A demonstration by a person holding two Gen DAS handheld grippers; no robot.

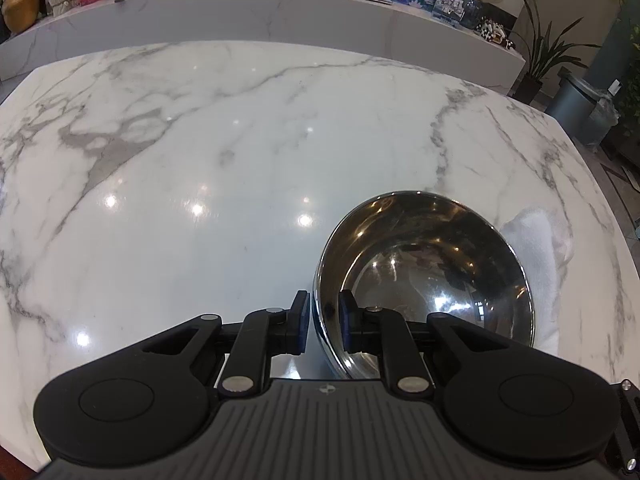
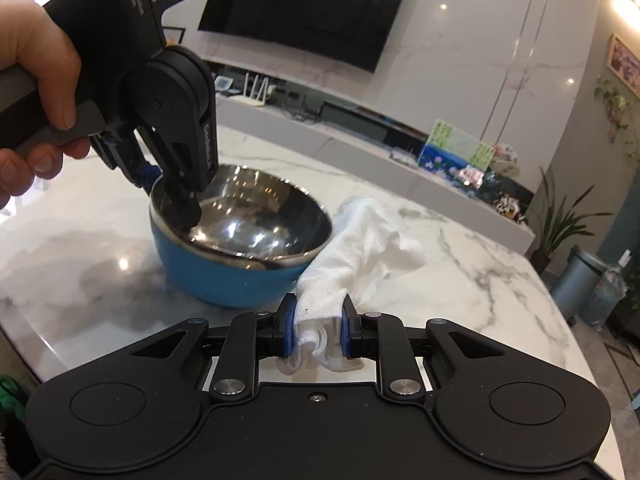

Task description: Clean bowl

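Note:
A bowl (image 2: 240, 264), blue outside and shiny steel inside, stands on the marble table (image 2: 460, 264); it also shows in the left wrist view (image 1: 424, 272). My left gripper (image 1: 324, 324) is shut on the bowl's near rim, one finger inside and one outside; it also shows from the right wrist view (image 2: 168, 188) at the bowl's left rim. My right gripper (image 2: 318, 326) is shut on one end of a white cloth (image 2: 368, 236) that lies on the table to the right of the bowl. The cloth also shows in the left wrist view (image 1: 540, 248), behind the bowl.
The marble table (image 1: 200, 160) ends at the right (image 1: 592, 160) and at the near left (image 2: 24, 360). A low marble shelf (image 1: 280, 12) with pictures and small items runs behind it. A grey bin (image 2: 576, 284) and a plant (image 2: 560, 220) stand on the floor to the right.

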